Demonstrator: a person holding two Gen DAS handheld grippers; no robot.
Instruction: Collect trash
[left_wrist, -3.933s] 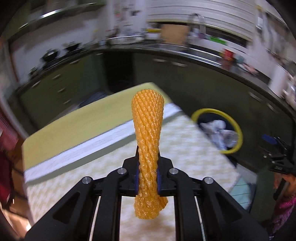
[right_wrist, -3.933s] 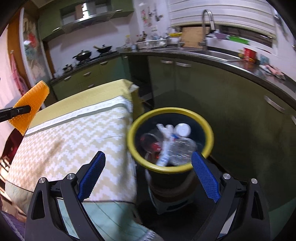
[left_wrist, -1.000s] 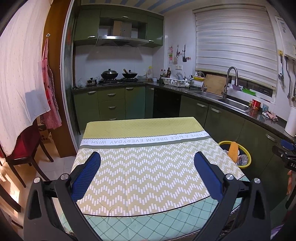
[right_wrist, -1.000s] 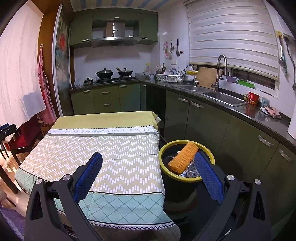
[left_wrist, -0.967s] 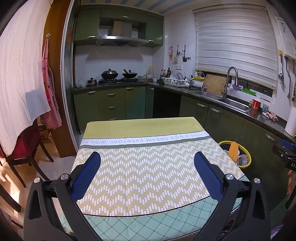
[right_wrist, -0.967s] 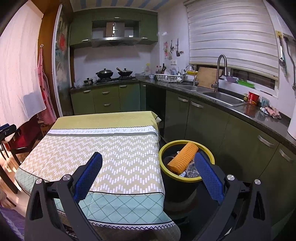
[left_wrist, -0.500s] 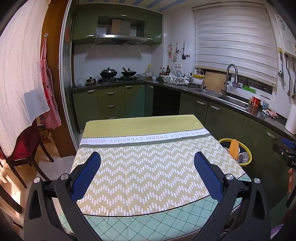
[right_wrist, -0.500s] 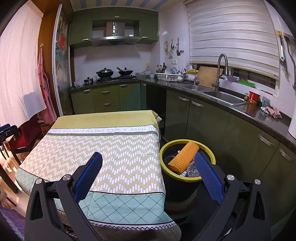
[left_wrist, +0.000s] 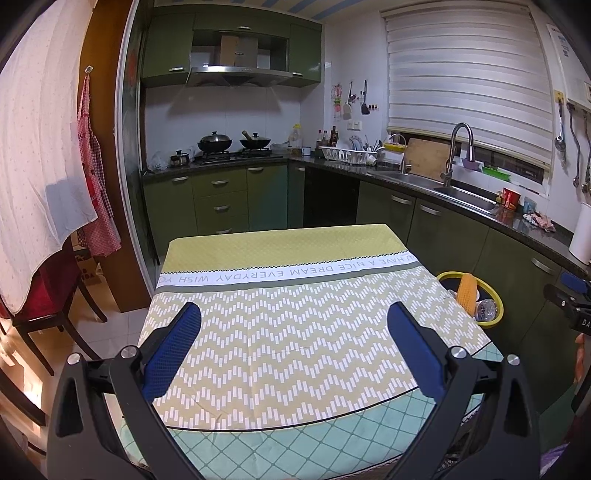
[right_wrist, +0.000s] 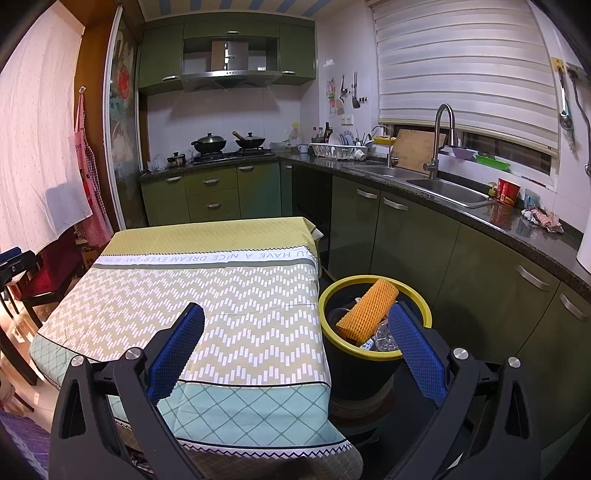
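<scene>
Tablecloth (left_wrist: 280, 332) is lying below your left gripper (left_wrist: 293, 343), which you are holding wide open, gripping nothing. Right gripper (right_wrist: 295, 341) is gaping too, unloaded. Orange foam net (right_wrist: 367, 314) is resting inside the yellow-rimmed bin (right_wrist: 327, 334), right of the table.

Orange mesh sleeve (right_wrist: 367, 310), yellow-rimmed black bin (right_wrist: 369, 354), green-and-white zigzag tablecloth (left_wrist: 295, 332)

Table (left_wrist: 288, 332) under a patterned cloth

A tablecloth (right_wrist: 207, 295) covers the whole top: a yellow band at the far end, a white lettered stripe, zigzags across the middle, a pale green diamond border hanging over the near edge.
</scene>
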